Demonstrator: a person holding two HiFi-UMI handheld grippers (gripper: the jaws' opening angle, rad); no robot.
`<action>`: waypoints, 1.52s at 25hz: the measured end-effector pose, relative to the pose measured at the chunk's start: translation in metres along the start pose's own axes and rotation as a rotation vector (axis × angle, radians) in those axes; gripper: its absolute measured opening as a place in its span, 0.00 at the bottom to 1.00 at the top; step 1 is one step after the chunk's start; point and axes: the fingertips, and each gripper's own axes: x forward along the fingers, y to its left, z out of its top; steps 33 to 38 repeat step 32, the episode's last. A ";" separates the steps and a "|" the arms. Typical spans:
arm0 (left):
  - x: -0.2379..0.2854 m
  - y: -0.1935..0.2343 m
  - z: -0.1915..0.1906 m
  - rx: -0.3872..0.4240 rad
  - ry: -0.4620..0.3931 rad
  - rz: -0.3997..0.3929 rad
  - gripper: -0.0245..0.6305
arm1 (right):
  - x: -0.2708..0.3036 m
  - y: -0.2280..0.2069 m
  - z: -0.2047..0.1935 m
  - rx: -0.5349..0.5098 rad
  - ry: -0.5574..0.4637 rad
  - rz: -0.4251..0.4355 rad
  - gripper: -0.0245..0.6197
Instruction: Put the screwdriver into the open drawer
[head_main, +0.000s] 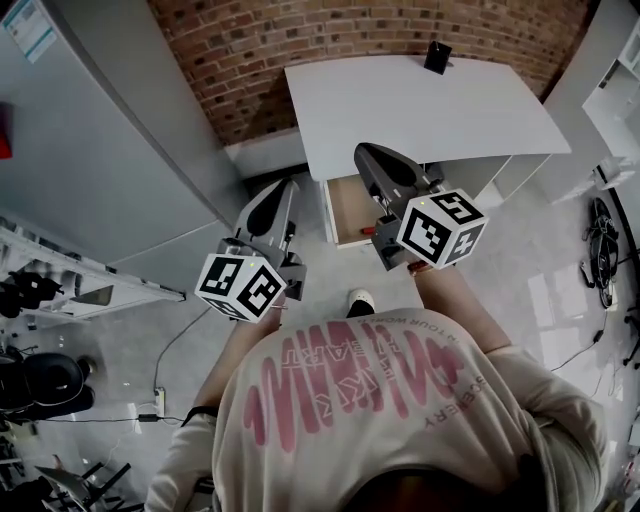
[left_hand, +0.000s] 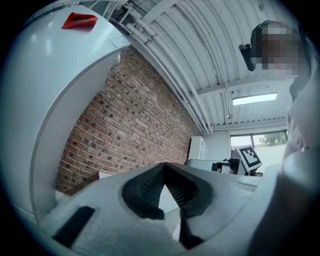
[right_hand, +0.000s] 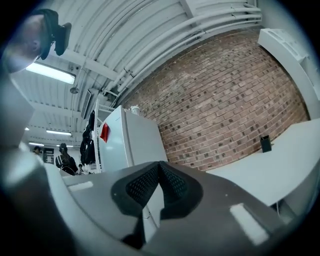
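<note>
Both claws closed tight and empty: your left gripper (head_main: 283, 192) and right gripper (head_main: 366, 156). A red bit, likely the screwdriver (head_main: 368, 231), lies in the open drawer (head_main: 344, 208), at 6 o'clock from the right gripper, the nearer one. Its axis is unclear.

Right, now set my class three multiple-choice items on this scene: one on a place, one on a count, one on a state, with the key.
1. Where is the small black rectangular object? A on the floor; B on the white desk top; C in the drawer.
2. How many marker cubes show in the head view? A one; B two; C three.
3. The right gripper's fingers are: A wide apart; B closed on a screwdriver; C together, empty.
Key: 1 B, it stands on the desk near the brick wall. 2 B, one on each gripper. 3 C, they meet with nothing between.
</note>
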 end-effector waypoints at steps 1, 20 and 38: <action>-0.002 -0.002 0.000 0.002 -0.001 0.003 0.04 | -0.003 -0.001 -0.003 0.019 0.001 -0.001 0.05; -0.031 -0.037 -0.013 0.003 -0.006 0.005 0.04 | -0.042 0.030 -0.025 -0.069 0.068 0.023 0.05; -0.037 -0.037 -0.026 -0.009 0.021 0.002 0.04 | -0.048 0.028 -0.040 -0.058 0.089 0.004 0.05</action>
